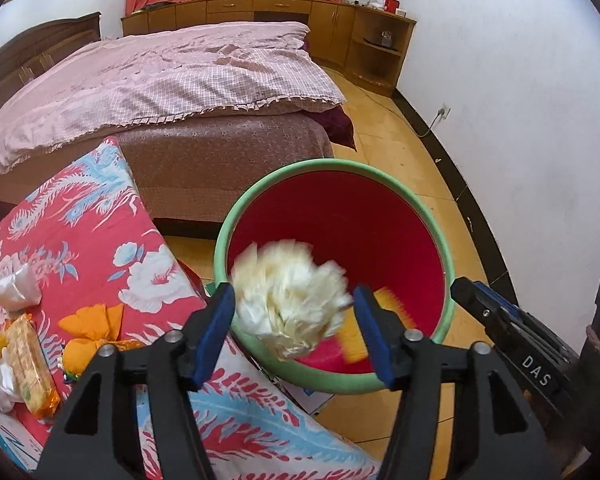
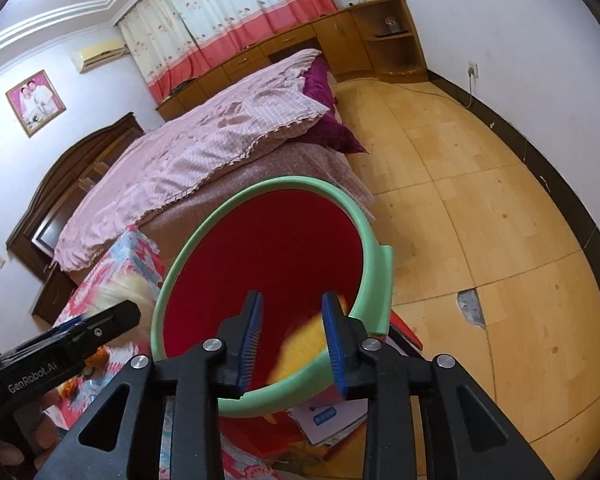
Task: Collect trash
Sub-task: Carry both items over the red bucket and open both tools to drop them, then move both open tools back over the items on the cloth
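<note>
A red bin with a green rim (image 1: 328, 165) (image 2: 260, 189) stands on the floor beside a floral-covered table. My left gripper (image 1: 294, 320) hangs over the bin's near side, open. A blurred wad of white paper (image 1: 288, 300) sits loose between its blue pads, over the bin's mouth. My right gripper (image 2: 292, 336) is also over the bin and open, with a blurred yellow-orange wrapper (image 2: 304, 346) (image 1: 390, 304) below its fingers inside the bin. Each gripper shows at the edge of the other's view: the right gripper (image 1: 472, 292), the left gripper (image 2: 116, 316).
On the floral cloth (image 1: 100, 240) to the left lie a crumpled white paper (image 1: 16, 288), a biscuit pack (image 1: 32, 364) and an orange wrapper (image 1: 92, 324). A bed (image 1: 160, 80) stands behind. Papers (image 2: 328, 420) lie under the bin. Bare tiled floor (image 2: 480, 220) stretches right.
</note>
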